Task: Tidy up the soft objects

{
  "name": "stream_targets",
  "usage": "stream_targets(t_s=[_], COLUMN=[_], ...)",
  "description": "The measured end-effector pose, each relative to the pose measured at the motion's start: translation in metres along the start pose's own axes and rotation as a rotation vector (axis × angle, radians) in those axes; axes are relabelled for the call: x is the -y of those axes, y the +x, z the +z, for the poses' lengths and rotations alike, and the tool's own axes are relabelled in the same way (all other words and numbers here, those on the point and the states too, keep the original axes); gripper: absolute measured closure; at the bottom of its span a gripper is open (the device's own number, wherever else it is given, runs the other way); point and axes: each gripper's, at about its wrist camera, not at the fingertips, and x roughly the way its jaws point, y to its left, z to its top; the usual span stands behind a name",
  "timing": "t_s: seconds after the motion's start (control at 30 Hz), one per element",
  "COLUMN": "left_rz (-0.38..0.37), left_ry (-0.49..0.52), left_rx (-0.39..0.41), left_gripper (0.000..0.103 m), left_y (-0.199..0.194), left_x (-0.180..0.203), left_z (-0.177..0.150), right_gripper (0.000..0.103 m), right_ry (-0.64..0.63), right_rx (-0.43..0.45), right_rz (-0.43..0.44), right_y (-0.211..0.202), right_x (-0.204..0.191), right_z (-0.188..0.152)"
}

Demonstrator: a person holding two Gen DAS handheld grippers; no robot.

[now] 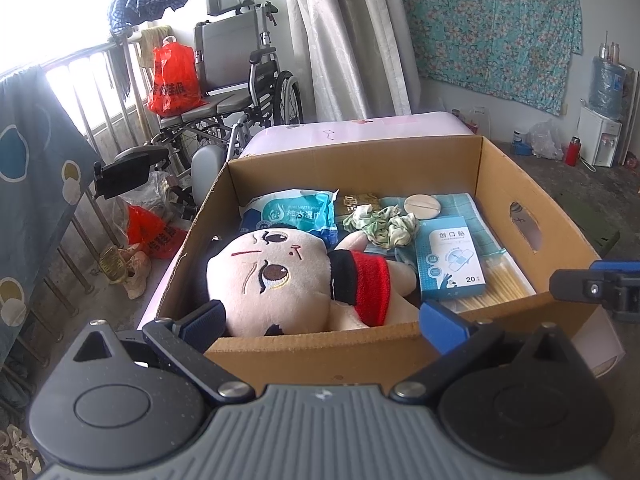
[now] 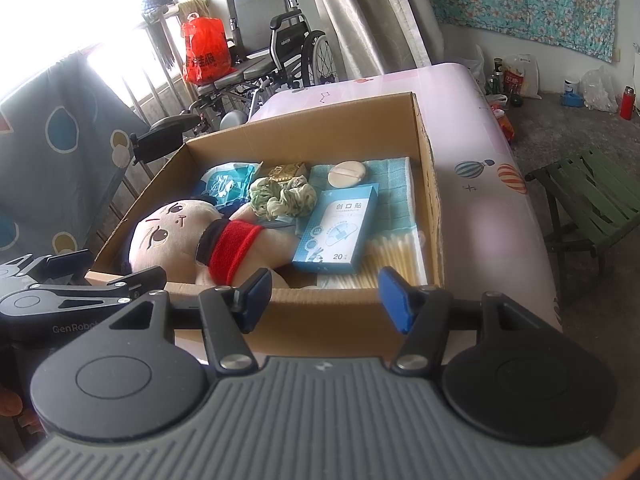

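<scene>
A cardboard box point(image 1: 520, 184) point(image 2: 428, 168) sits on a pink bed. In it lies a plush doll point(image 1: 276, 280) point(image 2: 180, 240) with a red and black band, a green scrunchie point(image 1: 380, 226) point(image 2: 284, 196), a round powder puff point(image 1: 423, 204) point(image 2: 347, 173), a wet wipes pack point(image 1: 296, 214) point(image 2: 224, 184), a blue plaster box point(image 1: 448, 258) point(image 2: 340, 228), a teal cloth point(image 1: 460, 204) point(image 2: 392, 200) and cotton swabs point(image 1: 504, 276) point(image 2: 396, 256). My left gripper point(image 1: 324, 322) is open at the box's near wall, empty. My right gripper point(image 2: 326, 296) is open and empty at the near wall too.
A wheelchair point(image 1: 240, 92) point(image 2: 272, 48) with a red bag point(image 1: 174, 76) stands beyond the bed by the window rail. A green folding stool point(image 2: 592, 200) stands right of the bed. A water dispenser point(image 1: 604, 120) and bottles stand at the far wall.
</scene>
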Motion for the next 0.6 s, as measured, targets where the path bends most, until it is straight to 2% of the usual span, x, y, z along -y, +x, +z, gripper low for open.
stream_targets(t_s=[0.6], left_rz=[0.001], left_ry=[-0.002], left_rx=[-0.019], left_gripper=[0.000], left_y=[0.0034], left_x=[0.0003], left_z=[-0.0020], right_gripper=[0.040], right_ry=[-0.018], right_rx=[-0.002], right_rz=[0.011], right_y=[0.0025], right_x=[0.0016], right_z=[0.0009])
